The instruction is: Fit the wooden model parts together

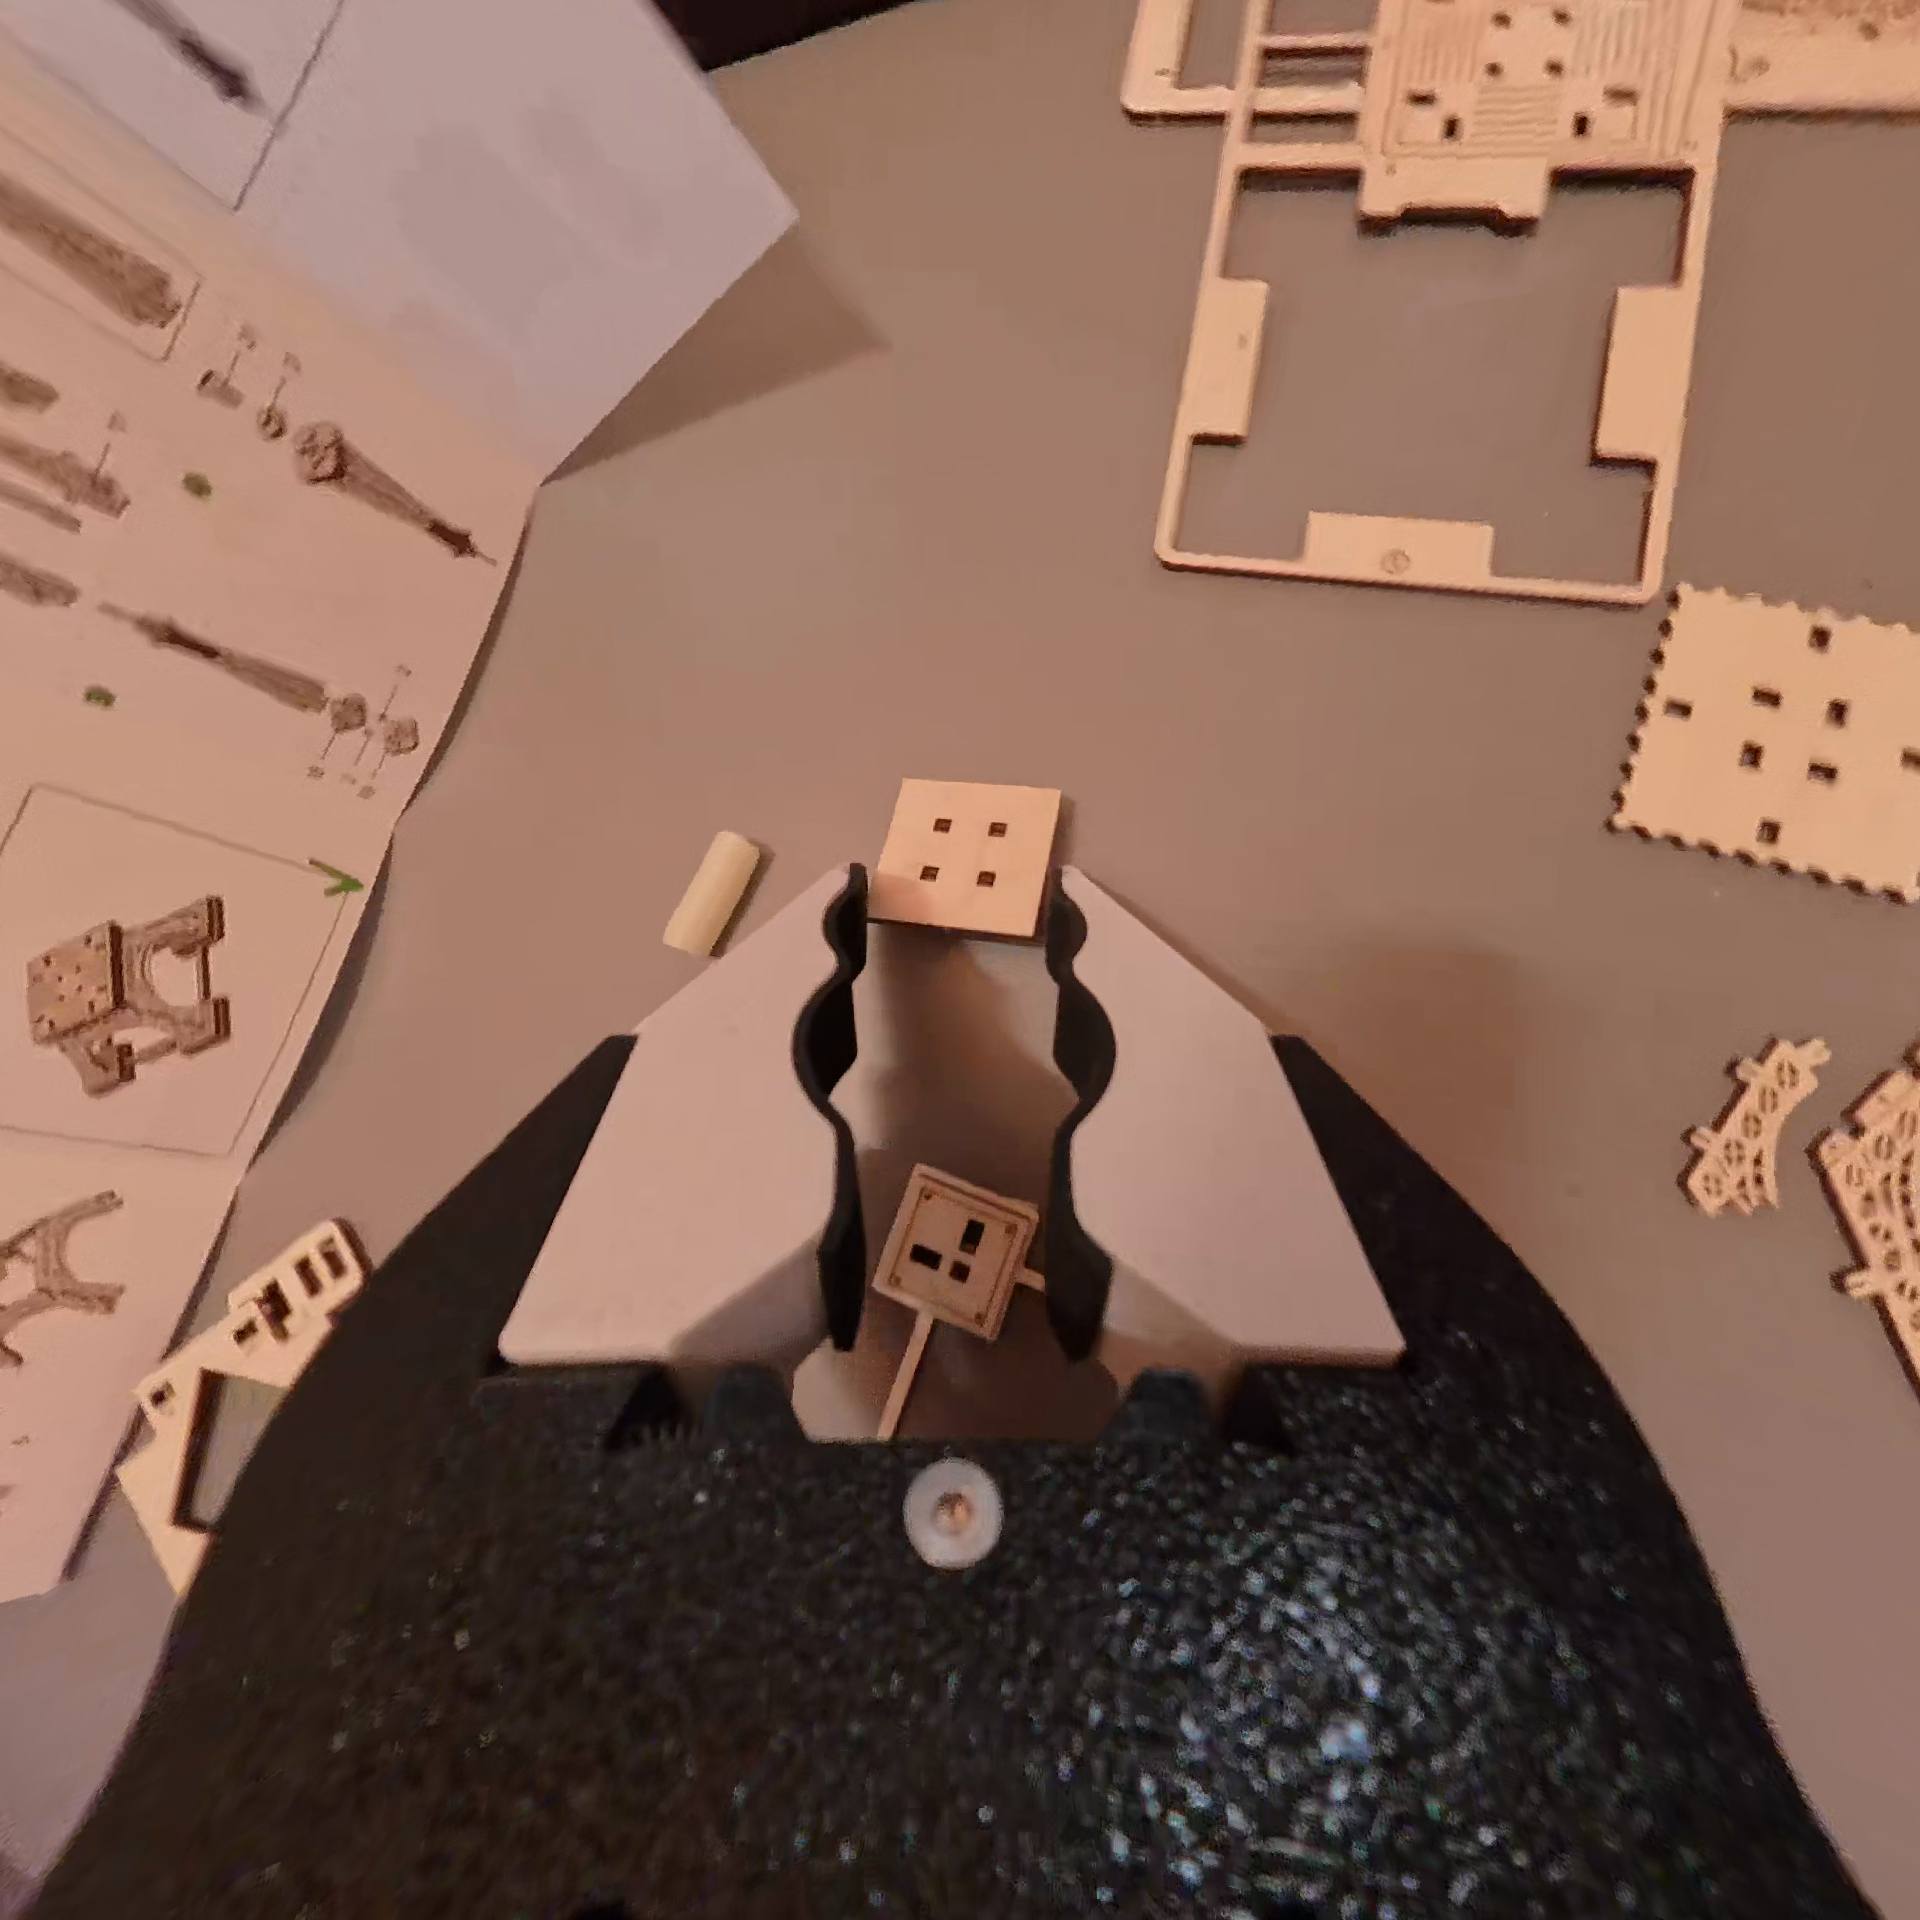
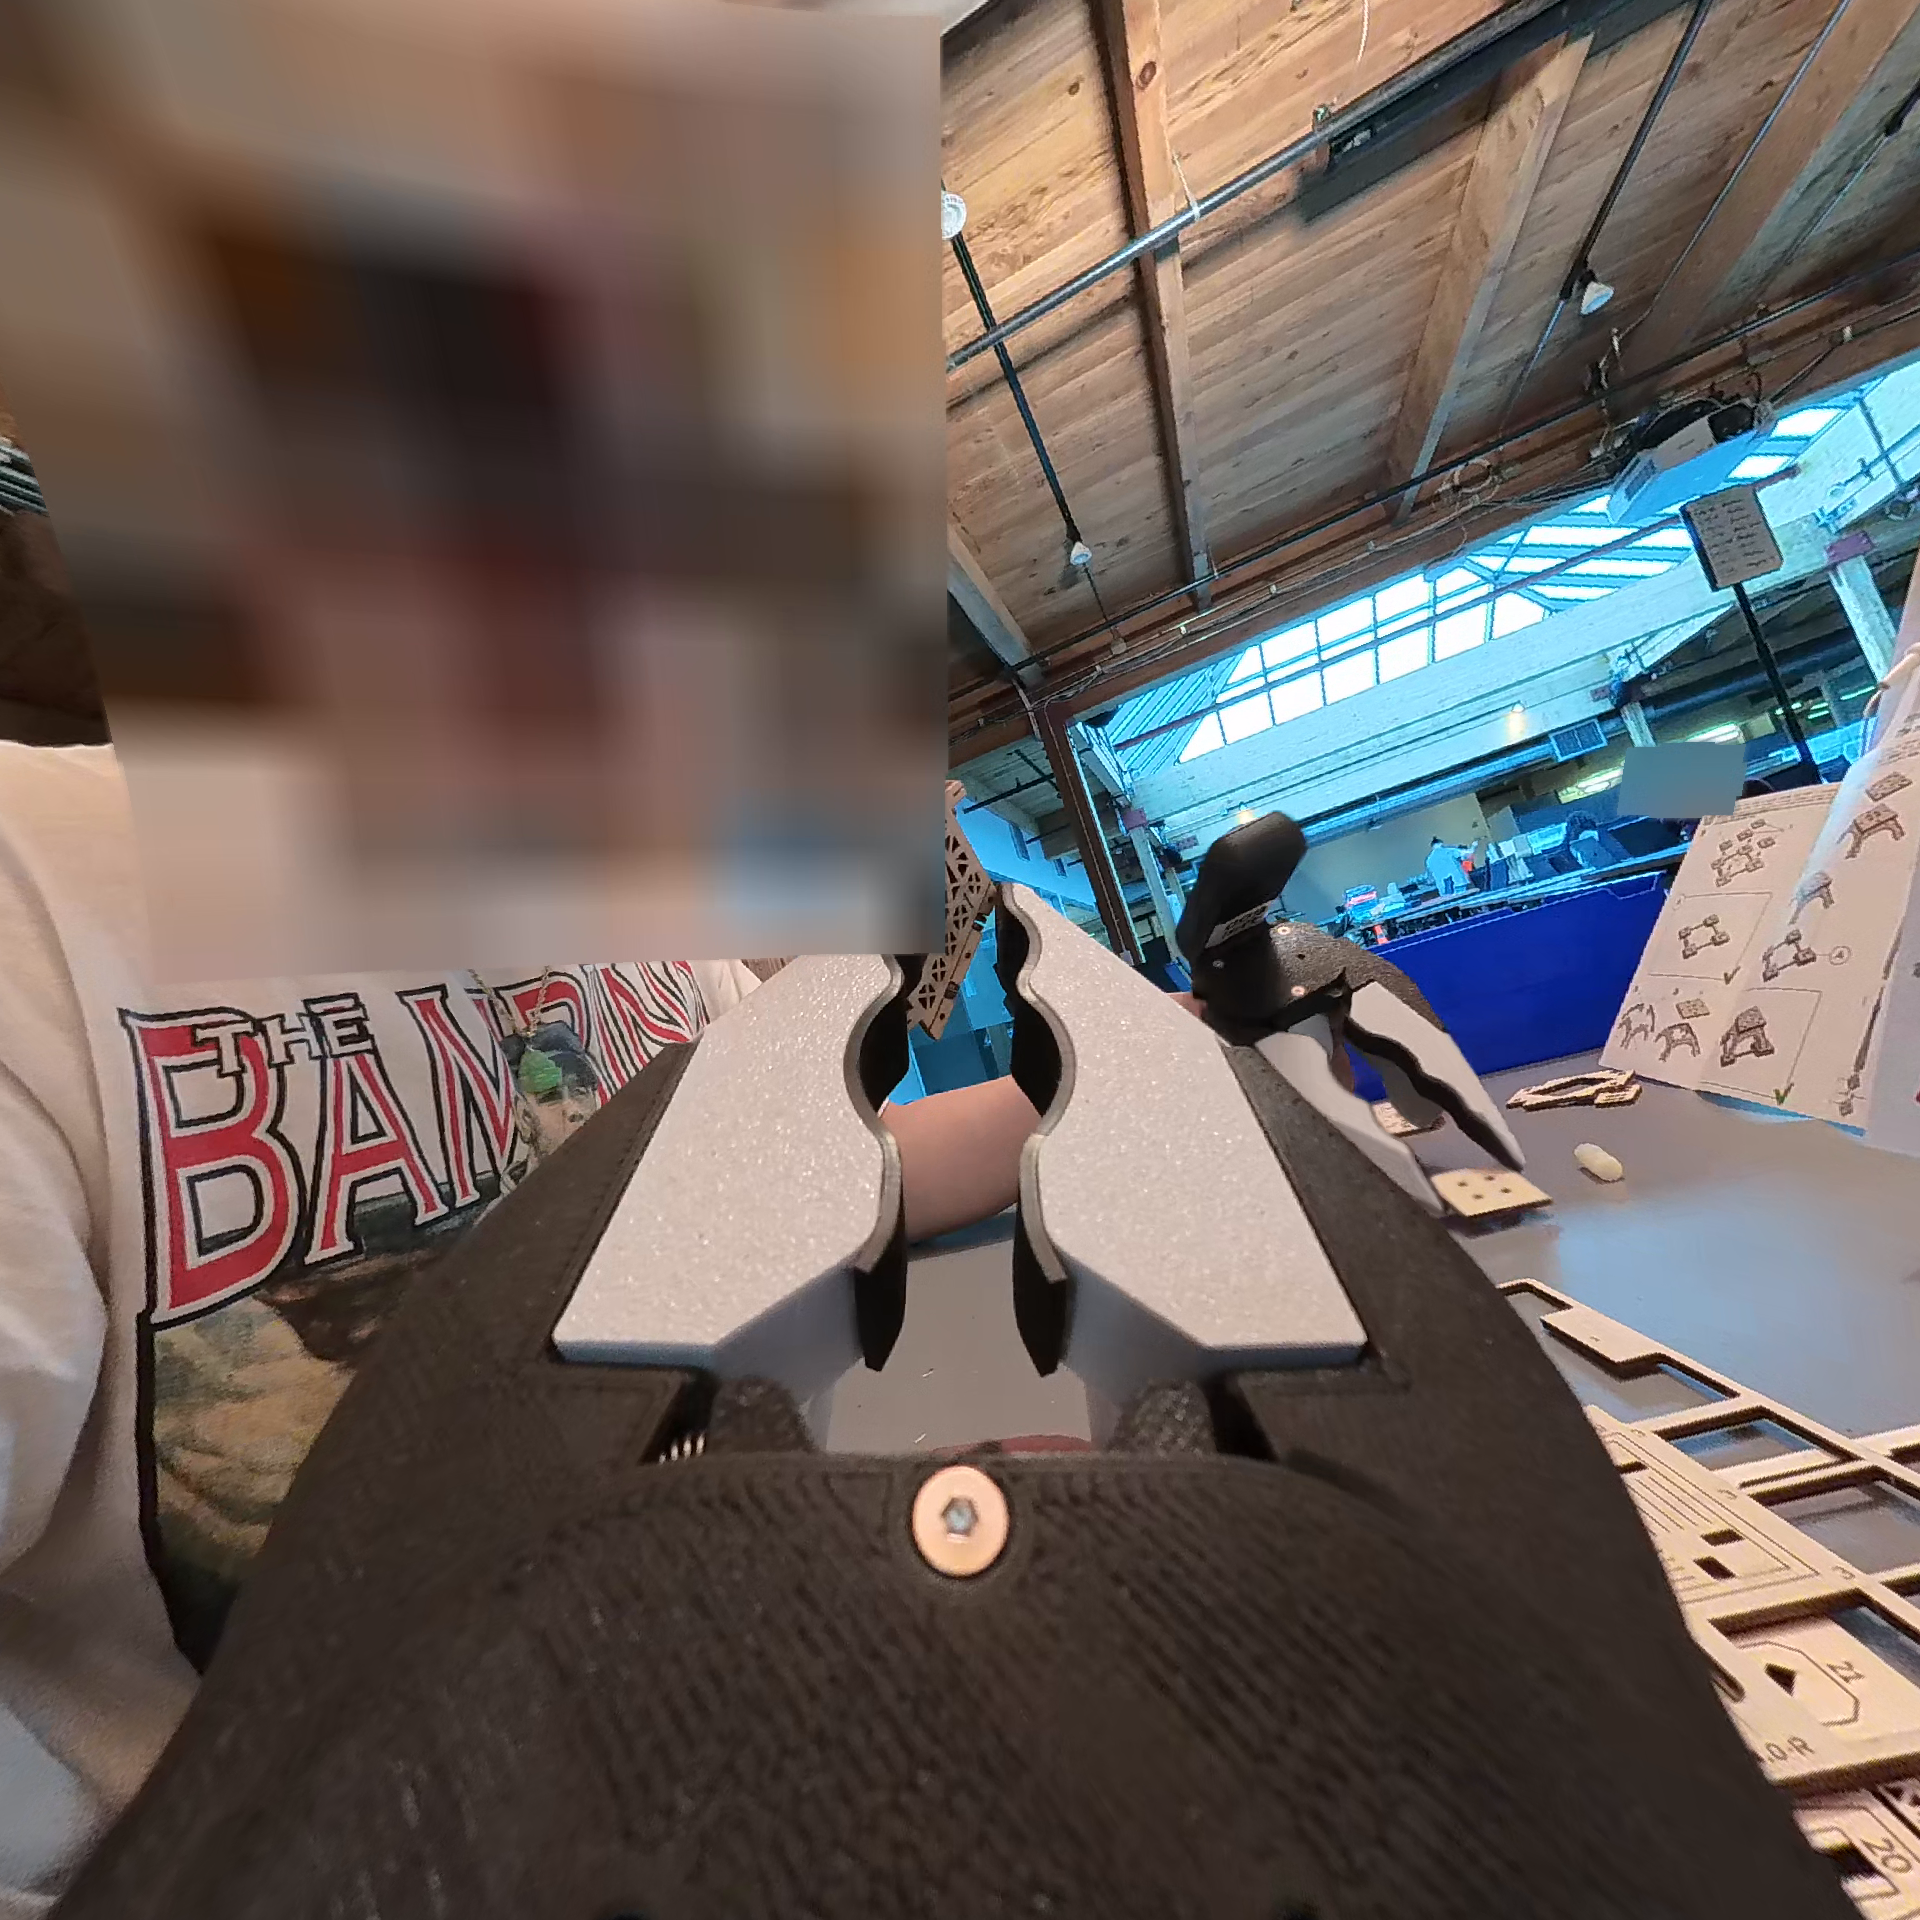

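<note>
The left claw [image 1: 957,902] points down at the grey surface [image 1: 935,582]. Its two fingers press on the sides of a small wooden square [image 1: 971,875] with four little holes, holding it by its near edge. The square is tipped up a bit, and its shadow falls under it. A small cream peg [image 1: 713,891] lies just beside the left finger, not touching it. Ahead of the square the surface is bare, with lots of room. To the left are paper sheets with drawings [image 1: 197,582]. To the far right lies an empty wooden frame [image 1: 1423,416], and near it a flat wooden plate with holes [image 1: 1787,743]. Small curvy wooden bits [image 1: 1756,1122] sit by the right edge. Another little square piece on a thin stick [image 1: 961,1252] lies under the claw, between its fingers.

The right claw [image 2: 951,971] points up and away from the surface. It holds a thin wooden lattice strip [image 2: 961,914] at its tips. Only this view shows the person in a white printed shirt [image 2: 343,1153] and the wooden ceiling [image 2: 1351,260]. It also shows the left claw [image 2: 1481,1169] from the side, low on the surface with the holed square [image 2: 1486,1191]. The peg [image 2: 1597,1161] lies just past it, and the drawing sheet [image 2: 1787,956] stands up behind. Wooden frames [image 2: 1745,1496] lie near the right edge.
</note>
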A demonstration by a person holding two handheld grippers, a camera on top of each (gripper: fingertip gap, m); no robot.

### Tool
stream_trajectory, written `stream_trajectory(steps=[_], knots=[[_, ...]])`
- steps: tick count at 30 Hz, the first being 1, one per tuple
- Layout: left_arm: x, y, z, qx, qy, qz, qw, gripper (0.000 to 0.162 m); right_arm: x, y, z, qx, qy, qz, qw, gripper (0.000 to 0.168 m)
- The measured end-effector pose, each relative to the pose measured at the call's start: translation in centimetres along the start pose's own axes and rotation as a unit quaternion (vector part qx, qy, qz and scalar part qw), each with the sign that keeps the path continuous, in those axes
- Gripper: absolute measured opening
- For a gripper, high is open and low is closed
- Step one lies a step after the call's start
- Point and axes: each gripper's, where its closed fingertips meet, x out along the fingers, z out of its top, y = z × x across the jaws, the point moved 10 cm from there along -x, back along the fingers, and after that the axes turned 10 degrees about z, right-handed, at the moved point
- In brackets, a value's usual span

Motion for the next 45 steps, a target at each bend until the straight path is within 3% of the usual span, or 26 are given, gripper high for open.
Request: stream_trajectory(steps=[1,5,7,12,16,20,23,26,29,33,39,45], knots=[[0.0,0.4,-0.1,-0.028,0.001,0.005,1.0,0.031,0.0,0.0,0.0,0.0,0.0,0.0,1.0,0.01],[-0.7,2.3,-0.7,-0.116,0.013,0.028,0.993,0.031,0.0,0.0,0.0,0.0,0.001,0.001,1.0,0.01],[-1.4,2.7,-0.9,-0.111,0.003,0.037,0.993,0.022,0.0,0.0,0.0,-0.002,0.001,0.003,1.0,0.01],[-2.0,2.4,-0.7,-0.093,-0.009,0.014,0.996,0.022,0.1,0.0,0.0,-0.002,0.001,0.003,1.0,0.01],[-1.6,0.9,0.6,-0.07,-0.021,-0.02,0.997,0.038,0.1,0.1,0.0,-0.006,0.0,0.002,1.0,0.01],[0.2,-3.5,4.8,-0.052,-0.068,-0.048,0.995,0.069,0.0,0.1,0.1,-0.019,0.002,0.002,1.0,0.01],[2.3,-6.0,6.1,-0.031,-0.032,-0.033,0.998,0.095,-0.2,0.2,0.3,-0.042,0.001,-0.01,0.999,0.01],[3.8,-6.1,7.1,-0.045,-0.027,-0.019,0.998,0.103,-0.4,0.3,0.6,-0.047,-0.016,-0.009,0.999,0.01],[4.4,-7.4,7.9,-0.049,0.005,-0.089,0.995,0.107,-0.5,0.4,0.8,-0.056,-0.019,-0.015,0.998,0.01],[5.2,-9.0,8.0,-0.016,0.011,-0.087,0.996,0.115,-0.6,0.4,0.8,-0.056,-0.021,-0.017,0.998,0.01],[5.0,-9.2,8.0,-0.018,-0.008,-0.098,0.995,0.09,-0.4,0.4,0.7,-0.055,-0.013,-0.016,0.998,0.01],[3.8,-7.6,7.5,-0.064,-0.027,-0.138,0.988,0.09,-1.2,0.9,1.6,-0.076,-0.06,-0.014,0.995,0.01]])
